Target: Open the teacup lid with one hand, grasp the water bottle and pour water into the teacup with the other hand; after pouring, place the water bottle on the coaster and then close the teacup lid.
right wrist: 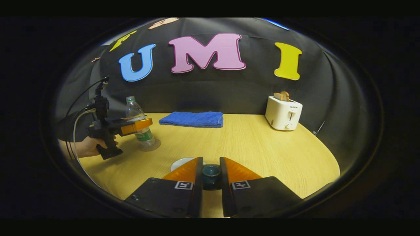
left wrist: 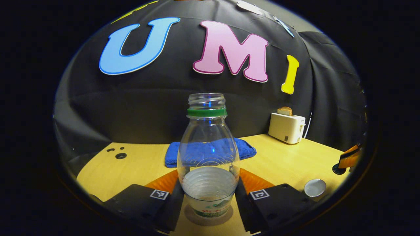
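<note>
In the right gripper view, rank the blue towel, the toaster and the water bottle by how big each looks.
Largest to smallest as they look in the right gripper view:
1. blue towel, the widest patch
2. toaster
3. water bottle, partly covered by the left gripper

Toaster and bottle look close; differing distance from the camera makes true size unsure.

Both views are dim overall, with light falling from above onto the pale bench (right wrist: 249,144), which reads as the brightest surface. The dark wall behind swallows light and shows only soft folds. Fisheye distortion bends the bench's far edge into an arc and stretches everything near the rim. In the left gripper view the water bottle (left wrist: 208,154) carries small bright glints on its clear shoulder and throws a soft shadow at its base. The white toaster (right wrist: 283,112) looks sharp; the near tongs are slightly soft.
</note>
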Tool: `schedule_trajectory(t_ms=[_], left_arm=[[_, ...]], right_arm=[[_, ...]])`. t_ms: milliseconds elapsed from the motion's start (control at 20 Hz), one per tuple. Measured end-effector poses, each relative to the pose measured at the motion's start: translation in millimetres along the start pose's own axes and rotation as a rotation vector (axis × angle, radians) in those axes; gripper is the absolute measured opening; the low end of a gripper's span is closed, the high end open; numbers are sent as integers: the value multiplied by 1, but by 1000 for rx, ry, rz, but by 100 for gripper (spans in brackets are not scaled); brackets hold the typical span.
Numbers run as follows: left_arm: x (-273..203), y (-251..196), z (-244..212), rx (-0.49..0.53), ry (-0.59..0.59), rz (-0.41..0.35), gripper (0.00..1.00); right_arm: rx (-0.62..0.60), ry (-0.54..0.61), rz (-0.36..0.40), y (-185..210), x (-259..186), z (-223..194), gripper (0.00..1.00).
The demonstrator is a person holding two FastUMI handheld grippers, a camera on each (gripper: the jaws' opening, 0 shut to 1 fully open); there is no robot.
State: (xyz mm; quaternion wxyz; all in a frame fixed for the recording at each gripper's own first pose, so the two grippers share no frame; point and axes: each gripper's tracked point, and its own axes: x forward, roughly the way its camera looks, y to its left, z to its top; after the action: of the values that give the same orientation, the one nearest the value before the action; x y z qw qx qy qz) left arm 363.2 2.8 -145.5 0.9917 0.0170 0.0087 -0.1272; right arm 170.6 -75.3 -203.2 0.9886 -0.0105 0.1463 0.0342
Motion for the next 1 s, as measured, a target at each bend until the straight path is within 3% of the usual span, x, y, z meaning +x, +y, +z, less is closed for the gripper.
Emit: schedule_trajectory(t_ms=[150, 200, 250, 400, 600, 700, 900, 1000], left_arm=[[2, 3, -1, -20, -19, 16, 77], [0, 3, -1, -26, -19, 21, 76], [-1, 2, 0, -27, -18, 19, 77], [-3, 4, 1, -15, -2, 34, 80], [-16, -3, 1, 18, 33, 33, 97], [-26, -5, -1, 15, 67, 38, 97], [-68, -9, -2, -33, 96, 72, 97], [-91, -8, 0, -24, 102, 87, 97]], right_arm=[[11, 2, -2, 4, 0, 0, 27], [13, 3, -2, 6, 0, -1, 22], [11, 5, -1, 8, 1, -2, 28], [1, 15, 7, 12, 1, -5, 28], [4, 11, 14, 15, 3, -2, 28], [9, 8, 18, 18, 4, 0, 22], [7, -6, 42, 28, 12, 6, 22], [2, -20, 58, 34, 20, 6, 27]])
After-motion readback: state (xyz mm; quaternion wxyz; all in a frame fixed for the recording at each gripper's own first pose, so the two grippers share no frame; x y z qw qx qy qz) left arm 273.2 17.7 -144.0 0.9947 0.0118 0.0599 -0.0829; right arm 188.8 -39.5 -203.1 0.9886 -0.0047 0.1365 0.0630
